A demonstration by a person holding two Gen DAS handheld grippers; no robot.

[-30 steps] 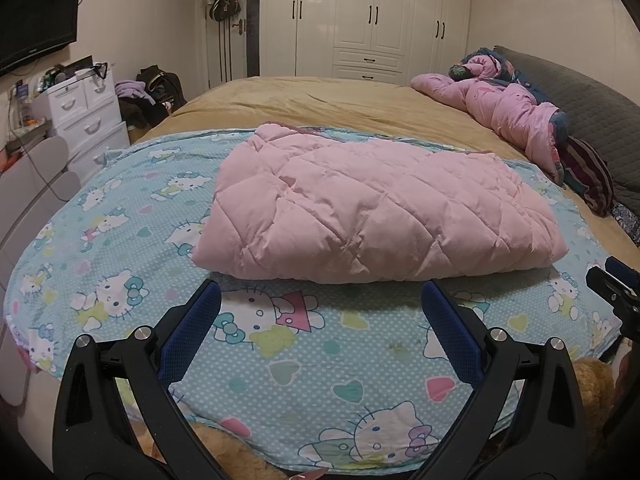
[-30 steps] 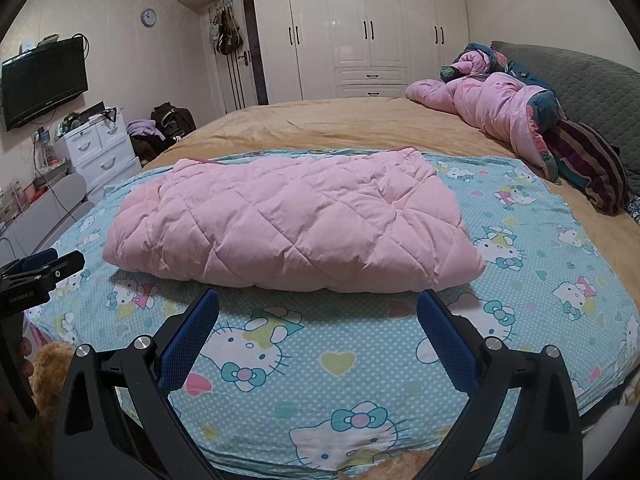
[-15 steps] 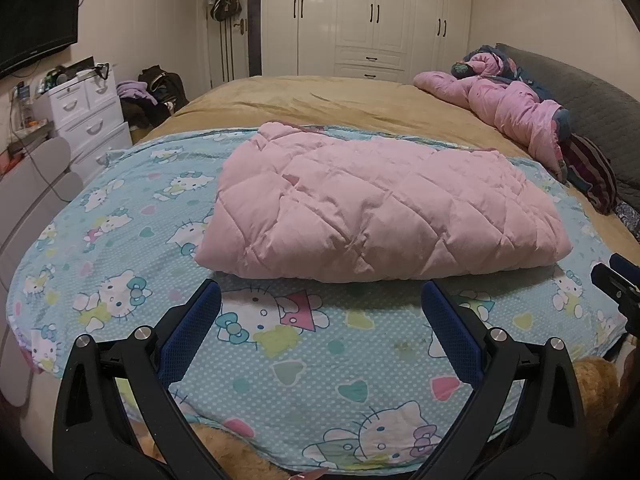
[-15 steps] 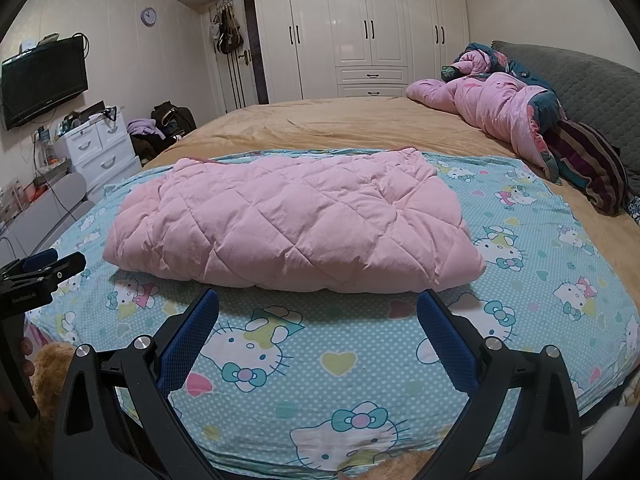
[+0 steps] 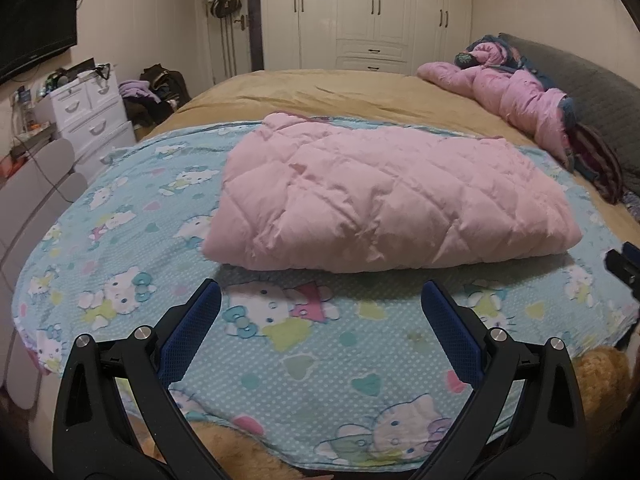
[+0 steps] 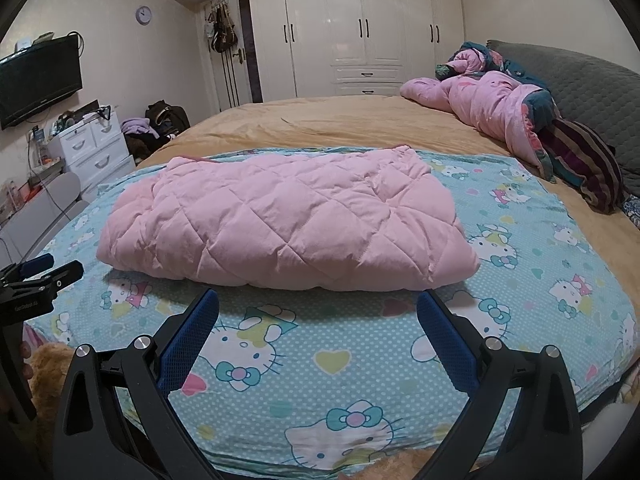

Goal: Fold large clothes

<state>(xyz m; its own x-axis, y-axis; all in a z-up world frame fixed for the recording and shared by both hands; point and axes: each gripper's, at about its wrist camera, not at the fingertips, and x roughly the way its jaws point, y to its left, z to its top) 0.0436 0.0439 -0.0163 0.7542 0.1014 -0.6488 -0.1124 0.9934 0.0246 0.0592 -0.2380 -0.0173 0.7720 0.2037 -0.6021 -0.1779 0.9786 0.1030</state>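
Note:
A pink quilted padded garment (image 5: 384, 200) (image 6: 284, 224) lies folded into a thick rectangle on a light blue cartoon-cat blanket (image 5: 320, 344) (image 6: 328, 352) spread over the bed. My left gripper (image 5: 320, 300) hovers open over the blanket, just short of the garment's near edge, with nothing between its blue pads. My right gripper (image 6: 318, 304) is likewise open and empty, in front of the garment's near edge. Each gripper shows at the edge of the other's view: the right gripper (image 5: 624, 260), the left gripper (image 6: 44, 270).
A tan bedspread (image 6: 360, 120) covers the bed beyond the blanket. A crumpled pink and dark bedding pile (image 6: 504, 112) lies at the far right by a grey headboard (image 6: 592, 80). White drawers (image 5: 92, 112), a wall TV (image 6: 36, 80) and wardrobes (image 6: 360, 28) line the room.
Both grippers have stayed open and nearly still. The left view has drifted slightly; the garment lies as before.

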